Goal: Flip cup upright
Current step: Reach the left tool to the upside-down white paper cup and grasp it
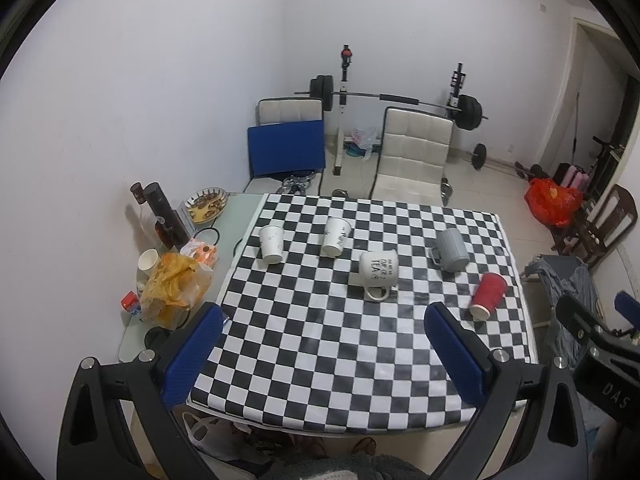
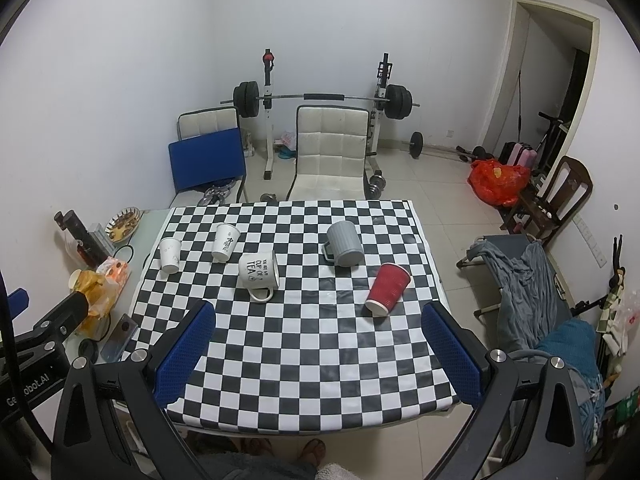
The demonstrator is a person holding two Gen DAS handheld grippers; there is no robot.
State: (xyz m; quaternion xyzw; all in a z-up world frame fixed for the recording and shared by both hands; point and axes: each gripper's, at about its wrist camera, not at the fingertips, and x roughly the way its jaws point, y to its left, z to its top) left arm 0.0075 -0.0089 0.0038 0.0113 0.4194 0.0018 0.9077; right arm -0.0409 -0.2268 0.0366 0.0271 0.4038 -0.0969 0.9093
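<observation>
Both claws, the left gripper [image 1: 324, 330] and the right gripper [image 2: 318, 328], are hanging wide apart and holding nothing above the near edge of the checkered table [image 2: 304, 364]. Five cups are sitting upside down there; the red cup [image 2: 387, 288] is nearest the right claw.

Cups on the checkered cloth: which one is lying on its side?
The red cup, on the right side of the cloth nearest the right gripper. It lies tipped over, white rim toward the camera; the two white paper cups, white mug and grey mug don't.
</observation>
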